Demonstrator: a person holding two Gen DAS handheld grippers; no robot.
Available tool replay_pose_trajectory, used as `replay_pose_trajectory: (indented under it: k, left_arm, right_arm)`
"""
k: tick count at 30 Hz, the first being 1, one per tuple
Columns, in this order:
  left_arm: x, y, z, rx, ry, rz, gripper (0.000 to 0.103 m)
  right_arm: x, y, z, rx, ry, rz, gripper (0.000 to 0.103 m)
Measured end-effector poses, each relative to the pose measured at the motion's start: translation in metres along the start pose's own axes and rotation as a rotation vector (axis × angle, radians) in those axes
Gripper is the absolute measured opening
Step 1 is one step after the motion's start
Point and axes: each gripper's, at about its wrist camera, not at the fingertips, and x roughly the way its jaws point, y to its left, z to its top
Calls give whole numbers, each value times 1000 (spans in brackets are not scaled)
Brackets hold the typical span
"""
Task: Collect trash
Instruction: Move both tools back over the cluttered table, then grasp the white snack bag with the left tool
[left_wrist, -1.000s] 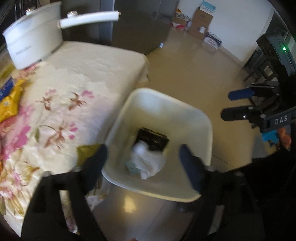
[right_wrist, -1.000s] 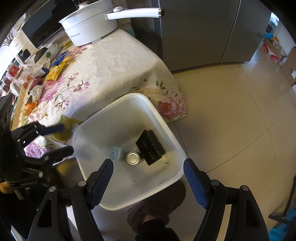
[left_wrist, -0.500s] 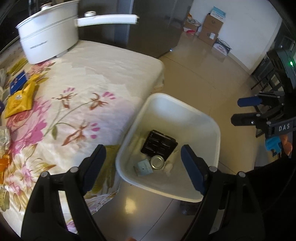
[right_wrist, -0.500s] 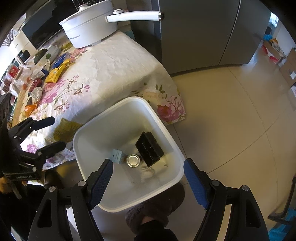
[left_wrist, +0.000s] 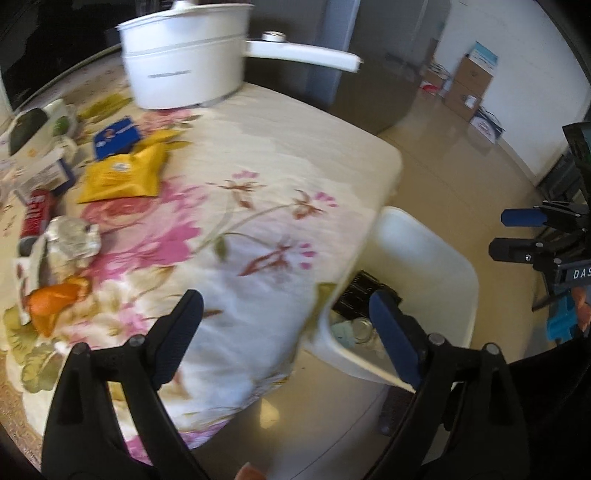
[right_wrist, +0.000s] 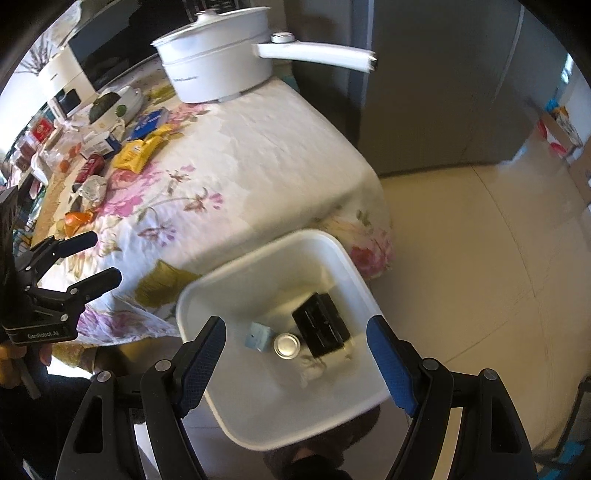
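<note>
A white bin (right_wrist: 347, 266) stands on the floor beside the table corner and also shows in the left wrist view (left_wrist: 443, 258). It holds a black tray (right_wrist: 321, 325), a tin can (right_wrist: 286, 345), a small blue-grey box (right_wrist: 258, 336) and crumpled tissue (right_wrist: 314, 367). My left gripper (left_wrist: 286, 332) is open and empty over the table's near edge. My right gripper (right_wrist: 295, 363) is open and empty above the bin. On the floral cloth lie a foil ball (left_wrist: 74, 238), orange peel (left_wrist: 51, 302), a yellow packet (left_wrist: 123, 173), a red can (left_wrist: 37, 218) and a blue packet (left_wrist: 116, 136).
A white pot (left_wrist: 184, 59) with a long handle stands at the table's far end. A grey fridge (right_wrist: 443, 92) is behind the table. Cardboard boxes (left_wrist: 469, 85) sit by the far wall. A white appliance (right_wrist: 59, 74) and more clutter fill the table's far left.
The crumpled tissue dropped from my left gripper into the bin. My left gripper has swung left from over the bin to over the table. My right gripper has stayed above the bin.
</note>
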Motion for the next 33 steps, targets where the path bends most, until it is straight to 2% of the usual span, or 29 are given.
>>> replay_pose_trajectory:
  k: [8, 17, 21, 28, 33]
  left_arm:
    - [-20, 58, -3, -89, -21, 102, 99]
    - [-42, 142, -12, -241, -32, 207, 100]
    - [-45, 174, -14, -308, -6, 248, 100]
    - [-42, 234, -17, -495, -4, 222, 100]
    - [-30, 259, -20, -573, -4, 222, 100]
  right_arm:
    - [10, 46, 27, -52, -25, 18, 81]
    - [27, 102, 59, -106, -41, 38, 84]
    - [36, 123, 68, -119, -36, 54, 84]
    - [51, 153, 85, -119, -30, 65, 84]
    - [63, 171, 94, -117, -24, 72, 84]
